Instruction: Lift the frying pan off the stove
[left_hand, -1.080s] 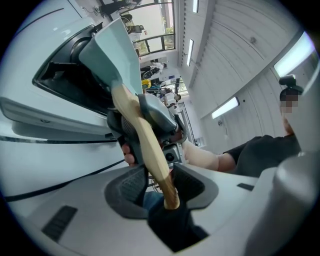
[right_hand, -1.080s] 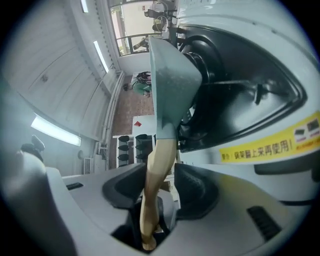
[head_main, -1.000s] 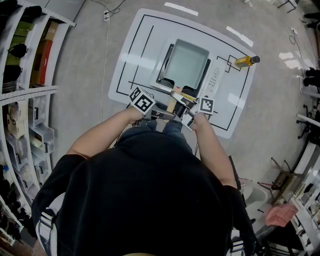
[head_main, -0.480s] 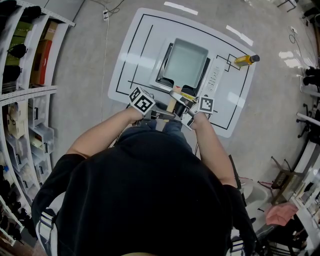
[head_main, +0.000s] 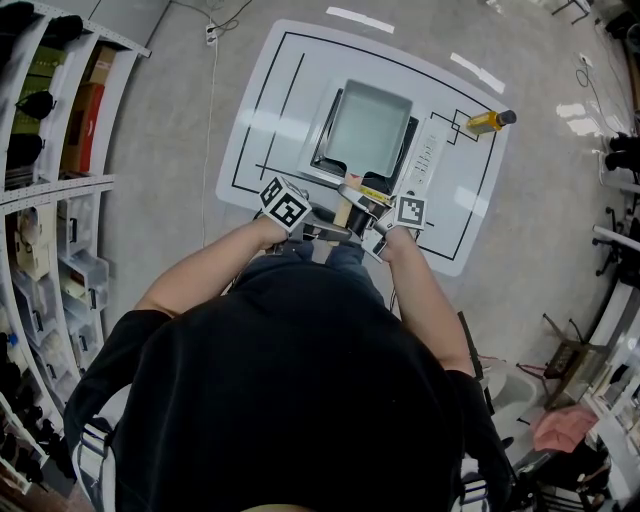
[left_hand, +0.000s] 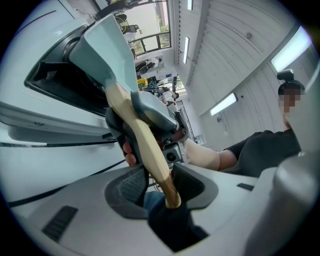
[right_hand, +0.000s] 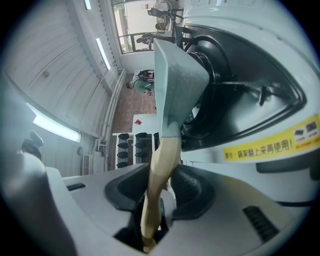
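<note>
Fingers (left_hand: 131, 186), left gripper view: partway apart, ribbed black pads clamped on both sides of handle (left_hand: 142, 140) near its free end. Body of left gripper (left_hand: 161, 181): smooth grey plastic. Handle of pale wood, rounded, slightly curved, running to upper left into frying pan (left_hand: 102, 45). Pan flat-walled, matte grey-green, against black frame of stove (left_hand: 55, 85).

Right gripper view: pads of right gripper (right_hand: 161, 187) likewise partway apart, pressed on same handle at lower centre. Pan at upper centre, wedge-shaped socket over the wood. Stove casing white and glossy, yellow label (right_hand: 272, 144) at right.

Head view: pan rectangular, shallow, at upper centre over stove on white table (head_main: 280, 80); resting or raised, cannot tell. Both grippers on handle just below pan, right one nearer pan. Small yellow bottle (head_main: 490, 122) at upper right, well apart.
</note>
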